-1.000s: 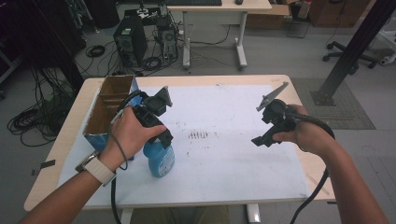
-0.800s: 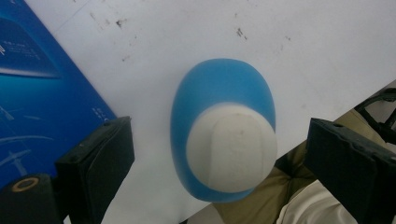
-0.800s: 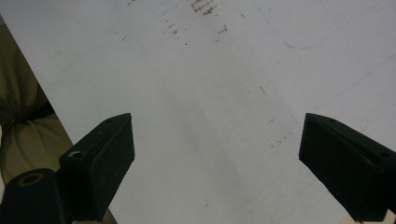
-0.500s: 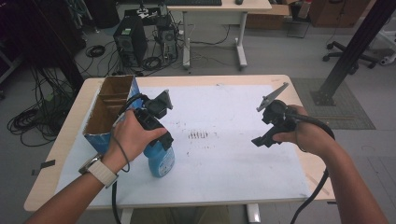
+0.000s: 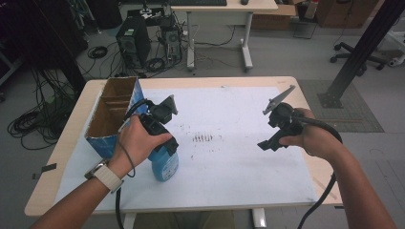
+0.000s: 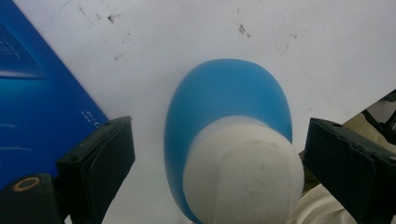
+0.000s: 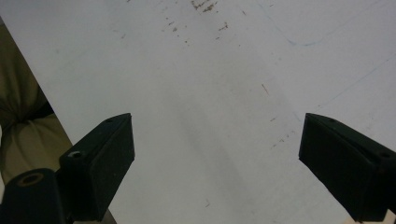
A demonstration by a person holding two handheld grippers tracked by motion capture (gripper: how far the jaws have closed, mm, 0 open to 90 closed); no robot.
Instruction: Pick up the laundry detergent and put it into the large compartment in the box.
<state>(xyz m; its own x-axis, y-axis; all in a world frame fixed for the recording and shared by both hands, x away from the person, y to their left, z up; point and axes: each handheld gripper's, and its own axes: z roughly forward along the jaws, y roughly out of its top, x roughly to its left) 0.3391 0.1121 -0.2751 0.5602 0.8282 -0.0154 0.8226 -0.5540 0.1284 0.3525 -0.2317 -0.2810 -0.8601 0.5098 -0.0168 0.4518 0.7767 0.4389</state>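
Blue bottle [image 5: 165,162] with a white cap stands upright on the white sheet [image 5: 229,157] that covers the surface [image 5: 76,143], in the lower left part of the high view, just beside the open cardboard box [image 5: 112,117] with its blue outer wall. The left tool [image 5: 162,143] sits directly above the bottle in the person's left hand [image 5: 138,140]. In the left gripper view the bottle [image 6: 229,135] is seen from above, its white cap [image 6: 243,172] low in the middle of the frame, with one black jaw to its left and one to its right; both jaws stand apart from the cap and the blue body, so the left tool [image 6: 215,163] is spread wide and grips nothing. The blue box wall [image 6: 42,88] fills the left of that frame. The right tool [image 5: 272,138] is held in the right hand [image 5: 308,136] at the right of the high view, above the sheet and well apart from the bottle. In the right gripper view its jaws are far apart over bare, faintly stained sheet [image 7: 215,93], so the right tool [image 7: 215,163] is also spread and holds nothing.
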